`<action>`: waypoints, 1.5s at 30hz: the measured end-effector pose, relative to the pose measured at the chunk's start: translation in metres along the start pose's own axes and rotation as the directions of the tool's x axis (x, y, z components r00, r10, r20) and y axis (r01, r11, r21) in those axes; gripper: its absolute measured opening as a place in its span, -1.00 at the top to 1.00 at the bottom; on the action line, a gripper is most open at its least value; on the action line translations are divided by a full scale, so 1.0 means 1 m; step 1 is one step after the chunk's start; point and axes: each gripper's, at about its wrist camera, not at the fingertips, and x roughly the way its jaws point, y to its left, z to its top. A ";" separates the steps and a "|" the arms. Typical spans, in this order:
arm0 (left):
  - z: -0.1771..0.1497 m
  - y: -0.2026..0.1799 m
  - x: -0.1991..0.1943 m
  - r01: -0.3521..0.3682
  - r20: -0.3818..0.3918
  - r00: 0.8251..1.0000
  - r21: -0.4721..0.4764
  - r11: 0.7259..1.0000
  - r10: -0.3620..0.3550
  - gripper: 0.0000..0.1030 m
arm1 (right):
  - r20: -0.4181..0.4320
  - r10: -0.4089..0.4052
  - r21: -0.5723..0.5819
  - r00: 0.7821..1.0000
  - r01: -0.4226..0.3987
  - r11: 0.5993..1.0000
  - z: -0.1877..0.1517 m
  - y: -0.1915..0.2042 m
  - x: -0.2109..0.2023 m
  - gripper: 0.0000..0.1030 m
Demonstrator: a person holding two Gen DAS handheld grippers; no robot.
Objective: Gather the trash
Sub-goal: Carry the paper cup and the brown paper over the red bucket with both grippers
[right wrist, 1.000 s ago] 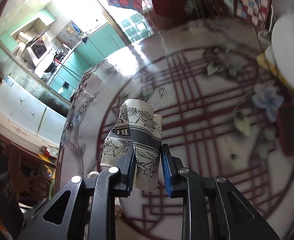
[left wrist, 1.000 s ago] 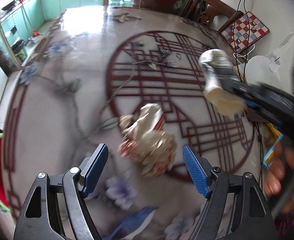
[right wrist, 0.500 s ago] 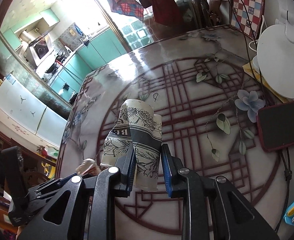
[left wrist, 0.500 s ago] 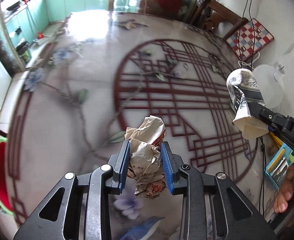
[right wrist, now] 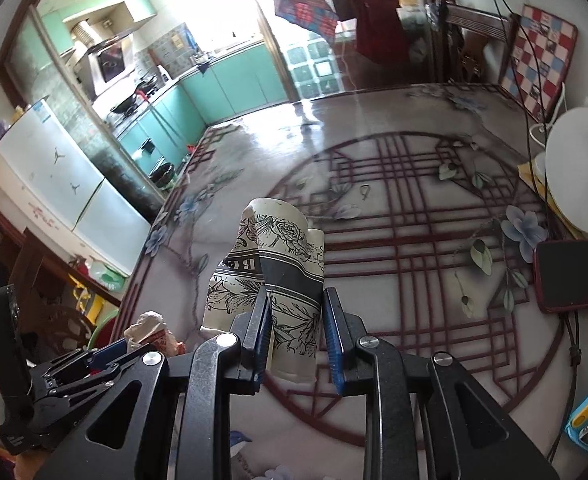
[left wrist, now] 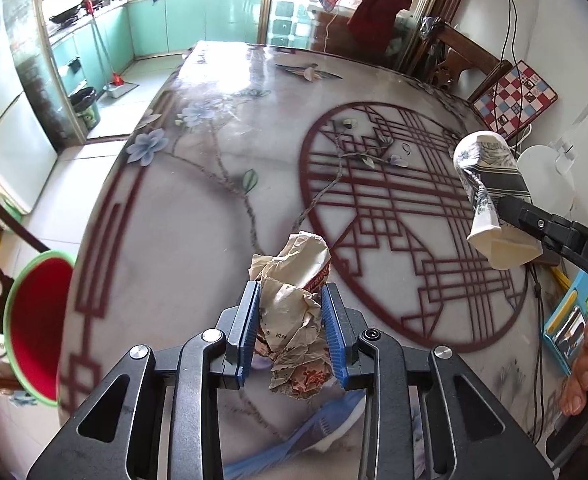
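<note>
Home: dining table, kitchen cabinets

Two claws, the left claw and the right claw, each hold one piece of trash: one crumpled paper wad and one crushed paper cup. One phone lies on the single worktop, and one red basin sits beside it.

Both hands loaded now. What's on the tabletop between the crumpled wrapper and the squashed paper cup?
Nothing: in the left wrist view, only bare patterned table lies between the crumpled wrapper in the left gripper and the paper cup in the right gripper.
</note>
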 end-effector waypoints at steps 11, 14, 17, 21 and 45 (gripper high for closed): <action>-0.018 0.048 -0.022 -0.008 0.021 1.000 -0.049 0.999 0.009 0.42 | -0.003 0.018 -0.093 1.000 -0.018 0.996 -0.019 0.069 -0.008 0.57; -0.025 0.066 -0.027 -0.011 0.021 1.000 -0.063 0.998 0.012 0.42 | -0.005 0.016 -0.101 1.000 -0.017 0.995 -0.023 0.083 -0.007 0.57; -0.031 0.083 -0.031 -0.013 0.019 1.000 -0.075 0.997 0.014 0.41 | -0.006 0.008 -0.107 1.000 -0.009 0.994 -0.029 0.098 -0.006 0.57; -0.038 0.103 -0.033 -0.008 0.014 1.000 -0.085 0.996 0.009 0.41 | -0.007 -0.010 -0.112 1.000 0.009 0.994 -0.037 0.117 -0.005 0.57; -0.066 0.236 -0.047 -0.046 -0.009 0.999 -0.133 0.990 0.045 0.41 | -0.029 -0.011 -0.160 1.000 0.007 0.987 -0.079 0.242 0.016 0.57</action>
